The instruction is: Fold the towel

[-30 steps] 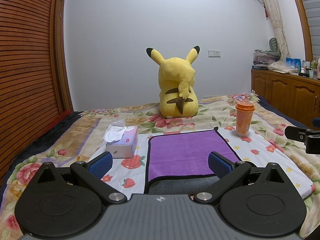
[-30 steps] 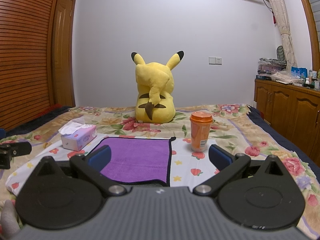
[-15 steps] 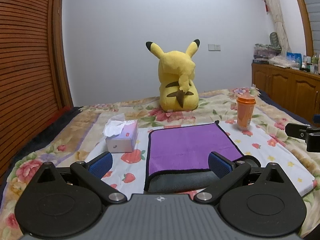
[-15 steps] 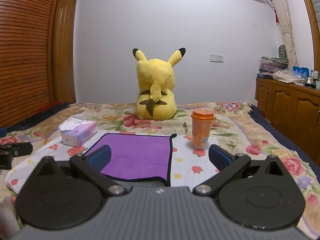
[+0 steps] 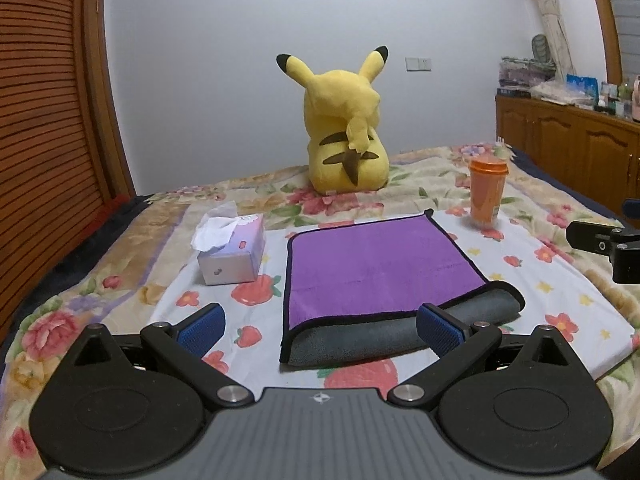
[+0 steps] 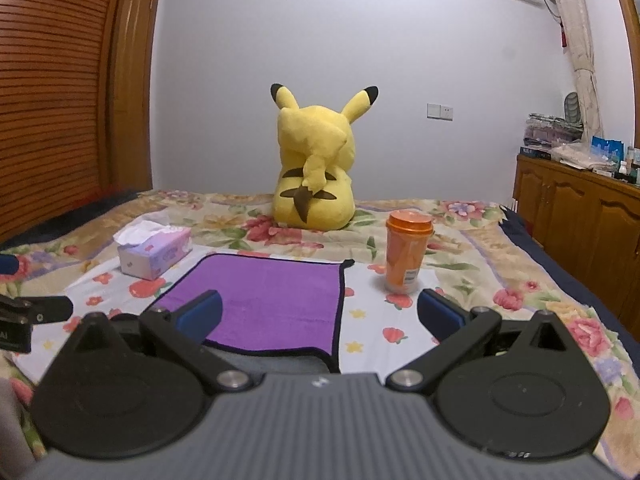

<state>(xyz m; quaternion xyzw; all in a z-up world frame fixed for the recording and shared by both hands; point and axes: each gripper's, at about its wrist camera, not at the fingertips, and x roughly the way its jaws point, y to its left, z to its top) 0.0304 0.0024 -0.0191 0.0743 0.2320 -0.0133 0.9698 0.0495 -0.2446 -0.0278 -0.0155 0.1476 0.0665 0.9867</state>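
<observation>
Purple towel point(image 5: 376, 256) lies flat on the strawberry-print sheet point(image 5: 532, 280), centre of the left wrist frame, black piping all round, with a grey band point(image 5: 400, 334) showing along its near edge — looks like the grey underside turned up or a second layer peeking out, hard to tell which from this low angle. Left gripper point(image 5: 320, 330) hovers low at the bottom of the frame, jaws spread wide, nothing between them; its right blue pad point(image 5: 438, 330) overlaps the grey band in the picture, contact unclear. Right gripper point(image 6: 320, 312) likewise released and empty, bottom of its frame, with the towel's near right corner point(image 6: 332, 354) sitting between its pads in view. Tissue box point(image 5: 232, 252) just left of the towel, orange cup point(image 5: 486, 192) upper right of it, yellow plush point(image 5: 344, 132) well behind near the wall. Step in hand, by my read: approach before the fold, both tools lining up on the near edge. Next move calls for each gripper to drop onto a near corner, pinch both layers if there are two, then lift and carry the edge toward the far edge evenly so the cloth doesn't skew. Watch the cup on the right side.
</observation>
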